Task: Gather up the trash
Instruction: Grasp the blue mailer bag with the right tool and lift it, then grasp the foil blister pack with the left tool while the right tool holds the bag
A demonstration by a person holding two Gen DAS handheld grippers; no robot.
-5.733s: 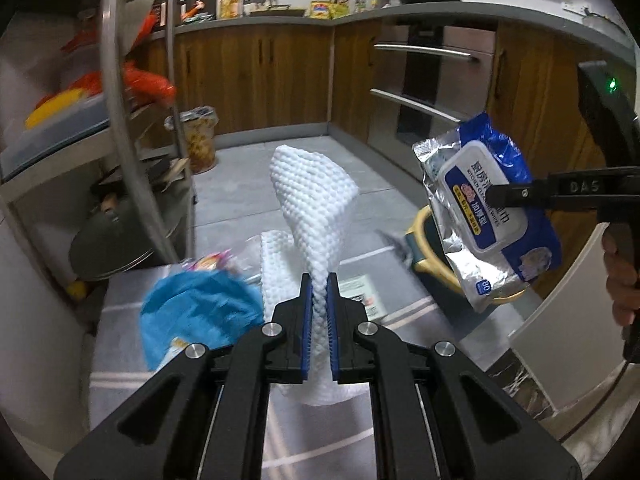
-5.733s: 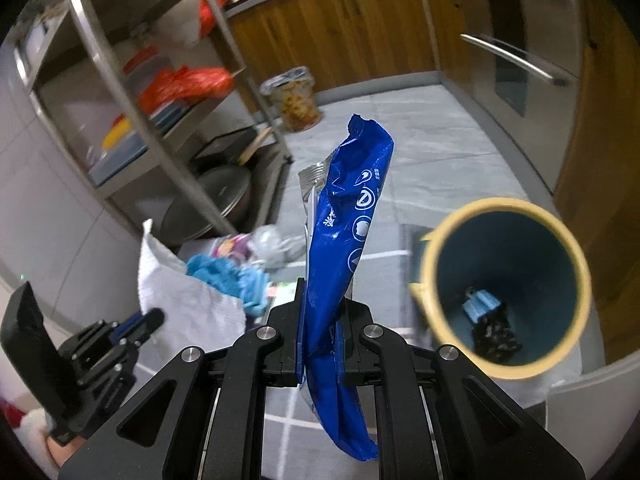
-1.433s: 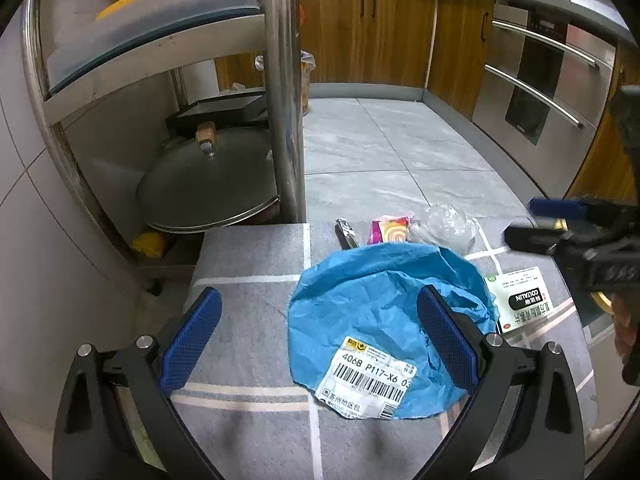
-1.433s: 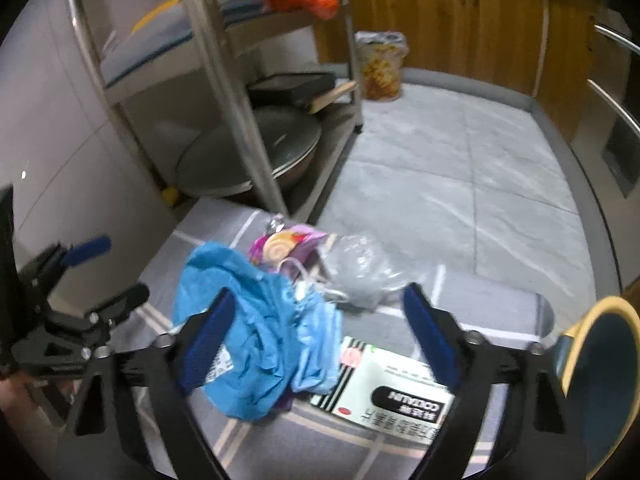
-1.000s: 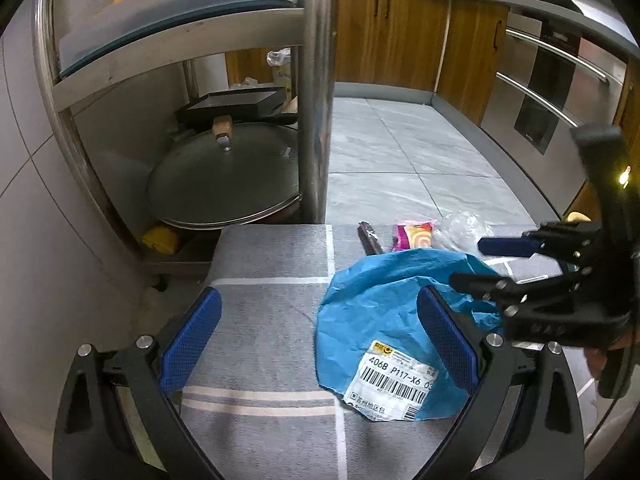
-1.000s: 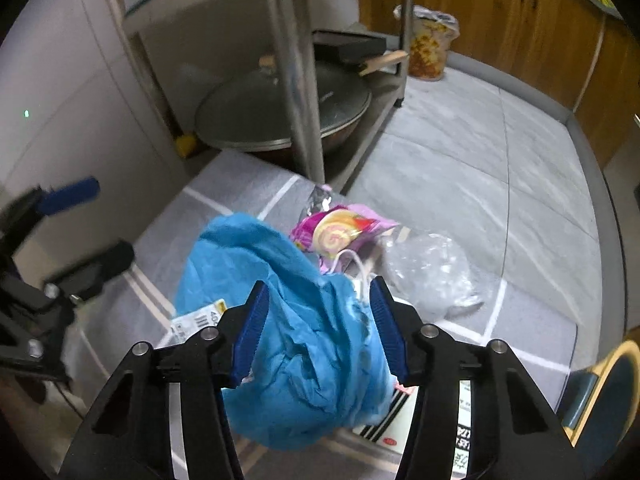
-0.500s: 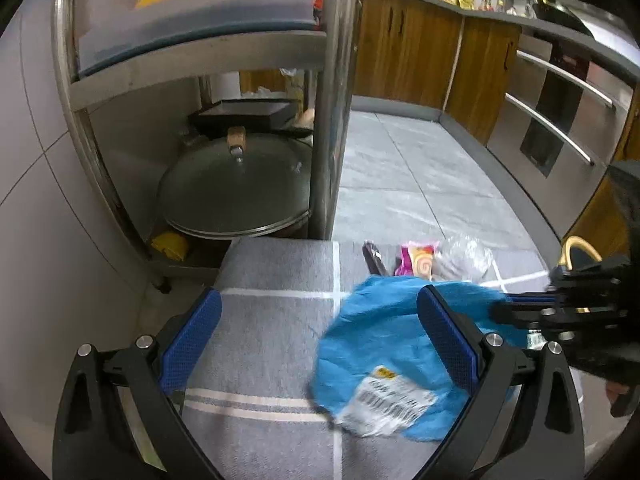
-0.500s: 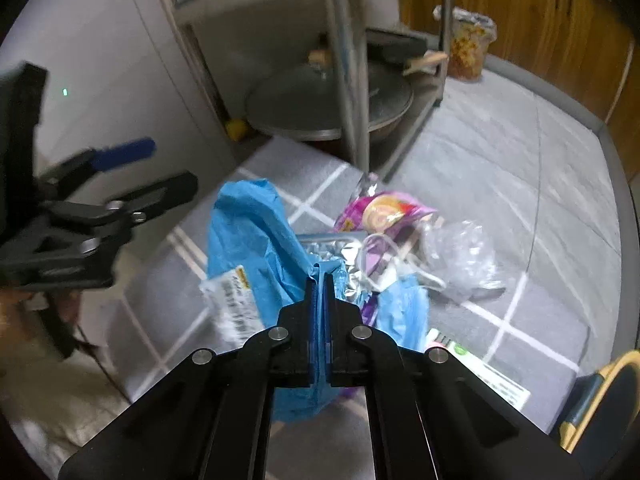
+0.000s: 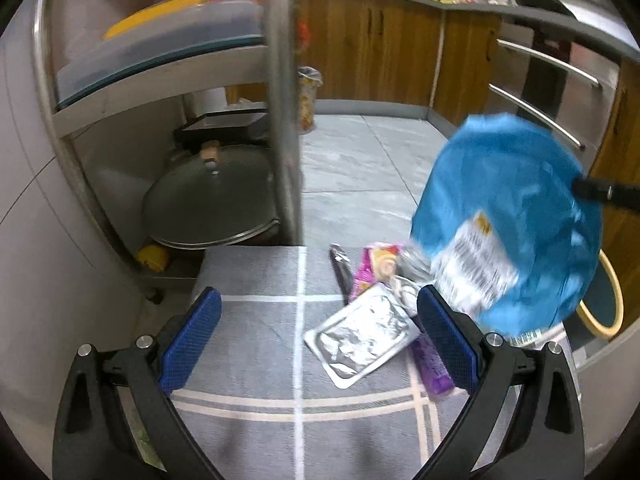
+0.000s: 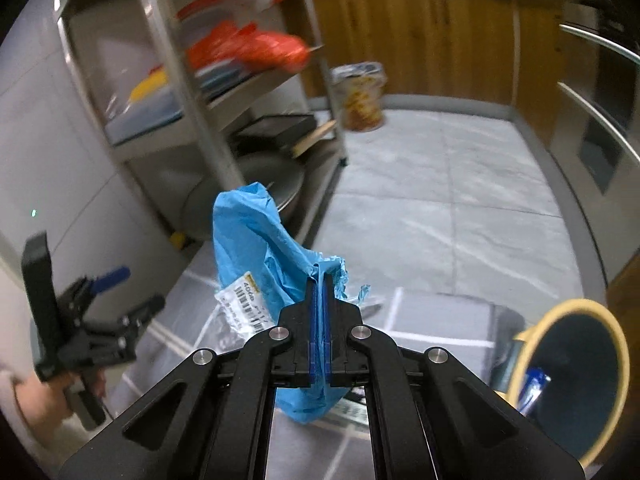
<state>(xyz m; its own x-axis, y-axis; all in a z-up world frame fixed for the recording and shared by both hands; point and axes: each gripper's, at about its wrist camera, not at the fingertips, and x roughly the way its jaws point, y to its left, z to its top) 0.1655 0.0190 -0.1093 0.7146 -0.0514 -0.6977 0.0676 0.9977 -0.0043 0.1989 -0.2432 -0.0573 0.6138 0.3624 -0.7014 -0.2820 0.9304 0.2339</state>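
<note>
Kitchen floor behind, grey counter [image 9: 248, 344] below. Right tool [image 10: 319, 280] pinches the blue bag [image 10: 256, 248], lifted clear. Left tool [image 9: 318, 330] gapes wide over a foil pouch [image 9: 360, 332].

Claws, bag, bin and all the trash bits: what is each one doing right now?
Right claw: shut on the blue bag.
Blue bag: lifted off the mat, crumpled, hanging.
Left claw: open, empty, above the mat.
Silver pouch: lying flat on the mat.
Purple wrapper: lying on the mat, partly hidden.
Yellow-rimmed bin: open, with blue trash inside.
Grey mat: spread flat.
</note>
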